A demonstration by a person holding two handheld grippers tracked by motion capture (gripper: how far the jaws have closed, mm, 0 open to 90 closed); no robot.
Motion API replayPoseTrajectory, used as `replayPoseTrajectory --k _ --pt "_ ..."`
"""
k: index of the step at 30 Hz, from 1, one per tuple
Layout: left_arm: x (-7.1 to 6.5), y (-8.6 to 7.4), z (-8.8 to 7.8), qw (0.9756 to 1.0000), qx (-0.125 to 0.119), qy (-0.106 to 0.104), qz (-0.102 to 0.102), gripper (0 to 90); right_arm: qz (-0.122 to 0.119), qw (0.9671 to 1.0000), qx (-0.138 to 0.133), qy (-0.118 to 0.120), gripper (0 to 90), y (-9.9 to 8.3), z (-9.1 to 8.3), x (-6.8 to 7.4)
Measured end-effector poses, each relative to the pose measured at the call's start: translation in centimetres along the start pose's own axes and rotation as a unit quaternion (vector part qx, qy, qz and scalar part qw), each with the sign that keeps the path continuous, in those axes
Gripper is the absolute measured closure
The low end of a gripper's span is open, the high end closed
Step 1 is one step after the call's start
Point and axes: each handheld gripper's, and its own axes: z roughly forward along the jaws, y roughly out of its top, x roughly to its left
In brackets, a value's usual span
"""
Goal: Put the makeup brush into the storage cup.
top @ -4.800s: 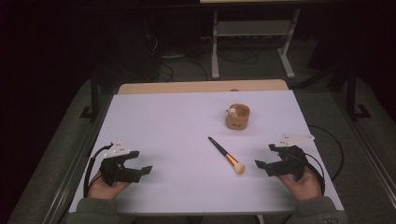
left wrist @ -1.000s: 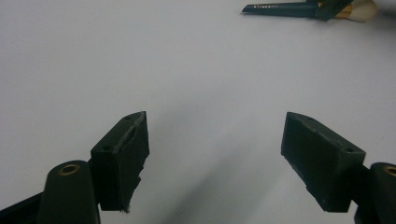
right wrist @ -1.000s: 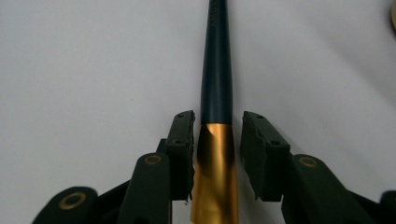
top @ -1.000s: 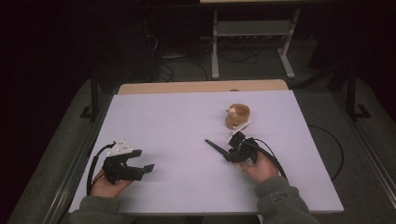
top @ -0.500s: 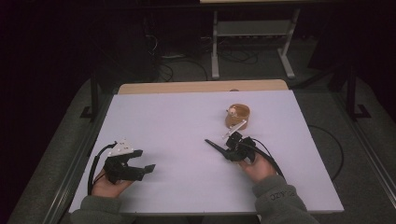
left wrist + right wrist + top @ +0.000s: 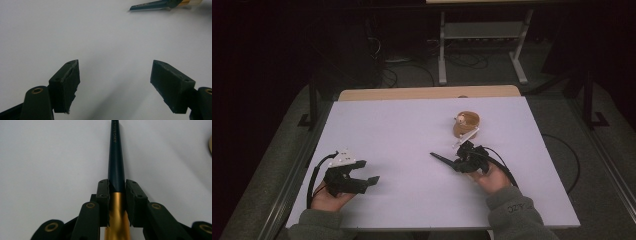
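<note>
A makeup brush lies right of the table's middle, with a dark tapered handle (image 6: 439, 158) and a gold ferrule (image 6: 117, 212). My right gripper (image 6: 462, 161) is shut on it, the pads (image 6: 103, 192) pressing both sides where handle meets ferrule. In the right gripper view the handle (image 6: 116, 157) runs straight ahead from between the jaws of my right gripper (image 6: 117, 188). The bristles are hidden under the hand. My left gripper (image 6: 369, 181) rests open at the front left with nothing between its jaws (image 6: 115, 75). The brush handle (image 6: 150, 5) shows far off in the left gripper view.
A small round wooden pot (image 6: 466, 123) stands just beyond the right gripper. The white table top (image 6: 402, 125) has a wooden strip along its far edge. Dark floor, cables and a metal stand lie behind it.
Since the earliest frame my right hand has come in from the front right to the brush and now covers its head. Over the last second it stays put. The left hand has not moved.
</note>
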Motion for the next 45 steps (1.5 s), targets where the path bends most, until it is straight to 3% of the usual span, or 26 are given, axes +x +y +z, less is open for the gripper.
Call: replayPoseTrajectory --k 11,18,24,29,30,34,36,37,38,39,43,44,45 --pt "-0.4 0.7 -0.2 0.9999 -0.007 -0.008 0.008 23.7 -0.023 0.9994 -0.017 0.020 72.9 0.4 -1.5 0.7" --pt "-1.7 2.5 -0.4 0.9988 -0.007 -0.027 0.040 24.7 -0.065 0.9969 -0.021 0.038 72.9 1.3 -3.3 2.0" --pt "-3.0 5.3 -0.6 0.9956 0.000 -0.043 0.084 24.7 -0.102 0.9922 -0.031 0.064 72.9 2.7 -5.0 3.4" --pt "-4.4 7.5 -0.4 0.9905 0.011 -0.063 0.122 26.8 -0.131 0.9870 -0.035 0.086 72.9 3.7 -5.9 4.6" --pt "-4.7 7.9 -0.3 0.9889 0.016 -0.067 0.132 27.4 -0.143 0.9846 -0.035 0.095 72.9 4.0 -6.1 5.0" --pt "-5.7 9.1 0.4 0.9833 0.029 -0.087 0.158 28.7 -0.157 0.9814 -0.031 0.106 72.9 4.4 -6.3 5.5" --pt "-6.1 9.4 0.8 0.9812 0.037 -0.098 0.162 29.8 -0.166 0.9782 -0.029 0.122 72.9 4.7 -6.3 5.8" --pt "-6.4 9.7 1.3 0.9785 0.050 -0.108 0.169 30.9 -0.175 0.9764 -0.027 0.124 72.9 4.8 -6.3 6.1" --pt "-6.4 9.7 1.3 0.9785 0.050 -0.108 0.169 31.6 -0.175 0.9764 -0.027 0.124 72.9 4.8 -6.3 6.1" --pt "-6.6 9.8 1.6 0.9773 0.053 -0.113 0.171 33.0 -0.179 0.9744 -0.023 0.134 72.9 5.0 -6.2 6.3" --pt "-7.0 9.9 2.7 0.9696 0.082 -0.140 0.183 36.9 -0.192 0.9701 -0.019 0.147 72.9 5.2 -5.7 6.8" --pt "-7.1 9.8 3.2 0.9663 0.094 -0.150 0.187 39.2 -0.199 0.9683 -0.016 0.150 72.9 5.3 -5.6 7.1" --pt "-7.1 9.8 3.2 0.9663 0.094 -0.150 0.187 40.3 -0.199 0.9683 -0.016 0.150 72.9 5.3 -5.6 7.1"
